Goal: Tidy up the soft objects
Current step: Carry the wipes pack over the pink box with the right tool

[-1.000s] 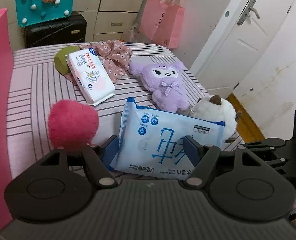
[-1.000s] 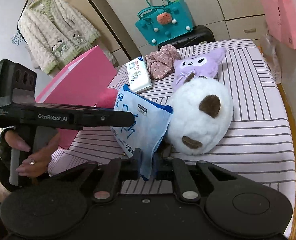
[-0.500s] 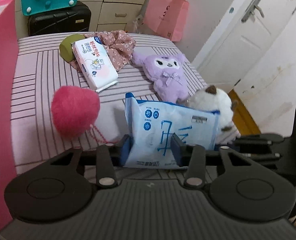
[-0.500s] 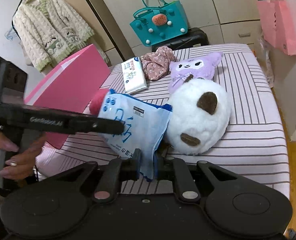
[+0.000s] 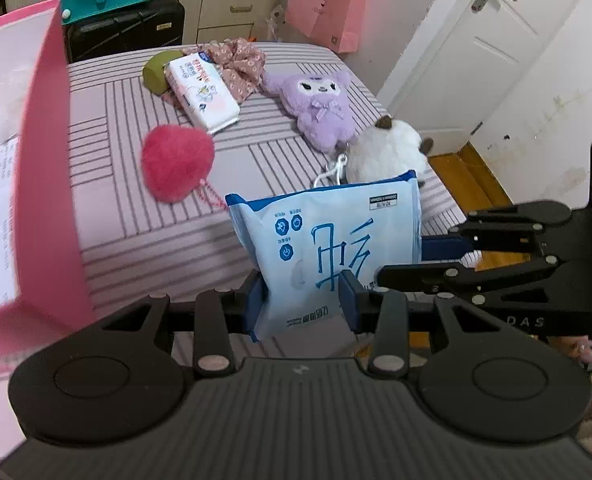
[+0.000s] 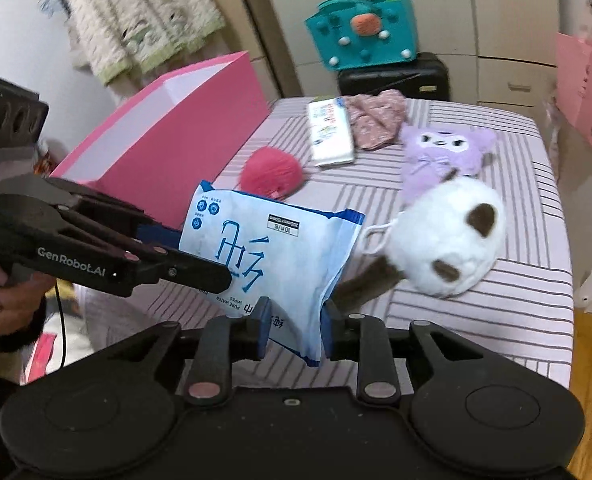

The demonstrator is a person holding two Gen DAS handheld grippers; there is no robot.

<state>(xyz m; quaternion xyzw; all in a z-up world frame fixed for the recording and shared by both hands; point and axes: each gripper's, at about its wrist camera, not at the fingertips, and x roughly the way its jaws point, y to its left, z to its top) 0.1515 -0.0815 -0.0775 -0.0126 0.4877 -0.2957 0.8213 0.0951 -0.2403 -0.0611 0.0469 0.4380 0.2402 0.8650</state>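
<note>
A blue and white wet-wipes pack [image 5: 328, 248] is held upright above the striped bed. My left gripper [image 5: 304, 304] is shut on its lower edge. In the right wrist view the pack [image 6: 272, 256] sits between the fingers of my right gripper [image 6: 294, 334], which have widened and stand loosely around its corner. A pink open box [image 6: 168, 136] stands at the left. A red pompom [image 5: 178, 162], a purple plush [image 5: 320, 104], a white round plush [image 6: 448, 236], a second wipes pack [image 5: 202, 94] and a floral cloth [image 5: 236, 64] lie on the bed.
A green round object [image 5: 156, 74] lies by the second pack. A black suitcase [image 5: 124, 30] with a teal bag [image 6: 360, 36] stands behind the bed [image 5: 136, 236]. A pink paper bag [image 5: 324, 4] hangs at the back. A white door [image 5: 476, 40] is at the right.
The wipes pack has been lifted and moved left toward the pink box. My left gripper closed on it. My right gripper's fingers have spread apart from their tight pinch.
</note>
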